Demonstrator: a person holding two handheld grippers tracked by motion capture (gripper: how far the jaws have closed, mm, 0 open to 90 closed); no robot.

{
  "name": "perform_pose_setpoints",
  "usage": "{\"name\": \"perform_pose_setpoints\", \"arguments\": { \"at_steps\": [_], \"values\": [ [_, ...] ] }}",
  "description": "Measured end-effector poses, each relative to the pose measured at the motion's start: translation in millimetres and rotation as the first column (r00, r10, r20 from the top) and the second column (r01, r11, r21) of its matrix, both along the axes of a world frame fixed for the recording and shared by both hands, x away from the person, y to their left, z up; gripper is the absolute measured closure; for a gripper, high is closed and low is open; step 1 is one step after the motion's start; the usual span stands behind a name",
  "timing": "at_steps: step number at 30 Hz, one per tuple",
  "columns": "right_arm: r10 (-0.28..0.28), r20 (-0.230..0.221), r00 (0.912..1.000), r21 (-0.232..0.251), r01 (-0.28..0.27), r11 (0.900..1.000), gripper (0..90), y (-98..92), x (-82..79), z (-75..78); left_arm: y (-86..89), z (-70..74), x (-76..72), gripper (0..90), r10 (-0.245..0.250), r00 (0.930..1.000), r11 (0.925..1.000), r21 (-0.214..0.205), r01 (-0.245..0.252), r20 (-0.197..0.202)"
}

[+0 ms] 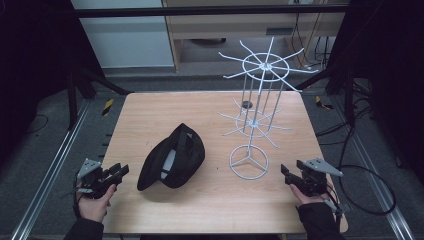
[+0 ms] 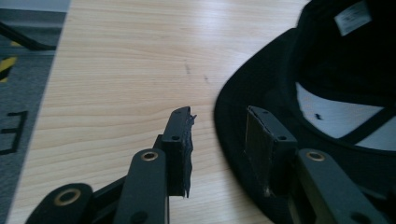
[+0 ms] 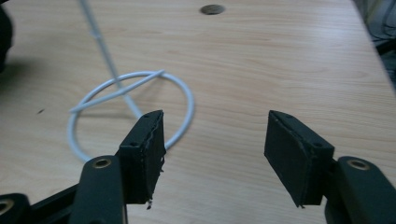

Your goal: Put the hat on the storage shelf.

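Note:
A black cap lies upside down on the wooden table, its white inner lining and label showing. A white wire display stand with two tiers of radiating hooks rises right of the cap; its ring base rests on the table. My left gripper hovers at the table's front left, open, with its jaws just short of the cap's brim. My right gripper is at the front right, open and empty, close to the stand's base ring.
A small dark round hole sits in the tabletop behind the stand. Metal rails run along both sides of the table, and cables lie on the floor at the right.

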State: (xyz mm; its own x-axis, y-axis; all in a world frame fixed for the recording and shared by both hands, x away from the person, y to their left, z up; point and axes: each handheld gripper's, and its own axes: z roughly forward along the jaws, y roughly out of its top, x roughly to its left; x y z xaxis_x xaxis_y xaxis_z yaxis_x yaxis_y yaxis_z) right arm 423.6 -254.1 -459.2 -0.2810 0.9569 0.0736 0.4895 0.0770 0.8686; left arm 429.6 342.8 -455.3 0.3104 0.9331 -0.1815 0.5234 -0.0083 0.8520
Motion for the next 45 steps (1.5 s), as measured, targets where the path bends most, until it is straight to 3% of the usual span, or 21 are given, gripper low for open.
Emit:
{"name": "perform_pose_setpoints", "arguments": {
  "at_steps": [2, 3, 7, 11, 15, 19, 23, 25, 26, 28, 29, 30, 33, 34, 35, 36, 37, 39, 40, 42, 45],
  "values": [
    [0.043, -0.006, 0.999, -0.029, -0.043, 0.9987, 40.5, 10.3, -2.6, 0.5, -4.3, 2.2, -2.2, 60.2, -0.017, 0.9999, 0.9999, 0.0, 0.017, 0.003],
    [0.043, -0.006, 0.999, -0.029, -0.043, 0.9987, 40.5, 10.3, -2.6, 0.5, -4.3, 2.2, -2.2, 60.2, -0.017, 0.9999, 0.9999, 0.0, 0.017, 0.003],
    [0.132, -0.024, 0.991, -0.026, -0.132, 0.9909, 43.0, 28.8, -10.3, 2.2, -16.4, 5.3, -9.1, 60.1, -0.066, 0.9978, 0.9977, 0.013, 0.066, 0.005],
    [0.161, -0.021, 0.9867, -0.02, -0.161, 0.9867, 44.6, 36.1, -14.0, 4.6, -22.5, 8.0, -13.0, 58.9, -0.093, 0.9956, 0.9951, 0.035, 0.092, 0.016],
    [0.188, -0.043, 0.9813, -0.016, -0.189, 0.9819, 46.5, 45.0, -16.0, 4.2, -28.6, 17.4, -17.9, 56.1, -0.118, 0.9915, 0.9925, 0.04, 0.116, 0.055],
    [0.186, -0.052, 0.9812, -0.022, -0.187, 0.9821, 47.6, 42.9, -13.3, 0.9, -35.2, 28.9, -20.4, 53.4, -0.152, 0.9845, 0.9879, 0.046, 0.148, 0.089],
    [0.179, -0.054, 0.9824, -0.011, -0.18, 0.9837, 49.1, 40.9, -13.0, 0.8, -49.3, 40.9, -25.1, 51.0, -0.208, 0.972, 0.9777, 0.055, 0.203, 0.11],
    [0.179, -0.055, 0.9824, -0.015, -0.18, 0.9836, 50.2, 40.3, -13.1, 0.8, -58.2, 46.1, -28.8, 48.7, -0.245, 0.9629, 0.9687, 0.071, 0.238, 0.113],
    [0.179, -0.055, 0.9824, -0.015, -0.18, 0.9836, 50.2, 40.3, -13.1, 0.8, -58.2, 46.1, -28.8, 47.2, -0.245, 0.9629, 0.9687, 0.071, 0.238, 0.113],
    [0.181, -0.053, 0.9821, -0.021, -0.182, 0.983, 51.3, 39.0, -12.5, 0.3, -65.2, 51.2, -33.6, 46.3, -0.272, 0.9543, 0.9611, 0.081, 0.264, 0.123],
    [0.18, -0.058, 0.9819, -0.015, -0.181, 0.9833, 51.5, 38.8, -12.5, 0.2, -69.8, 56.6, -37.6, 46.0, -0.296, 0.9461, 0.9542, 0.085, 0.287, 0.131],
    [0.18, -0.058, 0.9819, -0.015, -0.181, 0.9833, 51.5, 38.8, -12.5, 0.2, -69.8, 56.6, -37.6, 45.6, -0.296, 0.9461, 0.9542, 0.085, 0.287, 0.131],
    [0.175, -0.063, 0.9825, -0.016, -0.177, 0.9842, 52.1, 37.0, -11.3, -0.8, -75.9, 64.7, -42.6, 45.0, -0.32, 0.9354, 0.9467, 0.088, 0.31, 0.15],
    [0.175, -0.064, 0.9825, -0.012, -0.176, 0.9843, 52.1, 35.9, -10.6, -1.4, -80.7, 67.8, -43.9, 43.5, -0.34, 0.9291, 0.9394, 0.097, 0.329, 0.145],
    [0.175, -0.064, 0.9825, -0.012, -0.176, 0.9843, 52.1, 35.9, -10.6, -1.4, -80.7, 67.8, -43.9, 43.0, -0.34, 0.9291, 0.9394, 0.097, 0.329, 0.145],
    [0.172, -0.065, 0.9829, -0.01, -0.173, 0.9849, 52.1, 35.6, -10.2, -1.8, -87.4, 68.0, -43.7, 42.3, -0.357, 0.9241, 0.9326, 0.104, 0.345, 0.135],
    [0.172, -0.065, 0.9829, -0.01, -0.173, 0.9849, 52.1, 35.6, -10.2, -1.8, -87.4, 68.0, -43.7, 41.4, -0.357, 0.9241, 0.9326, 0.104, 0.345, 0.135],
    [0.173, -0.065, 0.9827, -0.009, -0.174, 0.9847, 52.2, 35.7, -10.2, -1.8, -94.8, 66.2, -42.5, 40.7, -0.374, 0.9197, 0.9253, 0.115, 0.362, 0.119],
    [0.178, -0.06, 0.9822, -0.011, -0.179, 0.9838, 52.2, 35.8, -10.8, -1.6, -101.8, 63.7, -40.8, 39.9, -0.39, 0.9149, 0.9177, 0.126, 0.376, 0.105],
    [0.182, -0.052, 0.9819, -0.011, -0.183, 0.9831, 52.1, 36.4, -11.7, -0.8, -105.0, 62.7, -39.9, 39.4, -0.396, 0.9127, 0.9147, 0.128, 0.383, 0.099],
    [0.191, -0.047, 0.9805, -0.004, -0.191, 0.9816, 51.6, 37.6, -12.2, 0.4, -115.9, 59.9, -36.9, 39.1, -0.419, 0.9041, 0.9024, 0.147, 0.405, 0.083]
  ]
}}
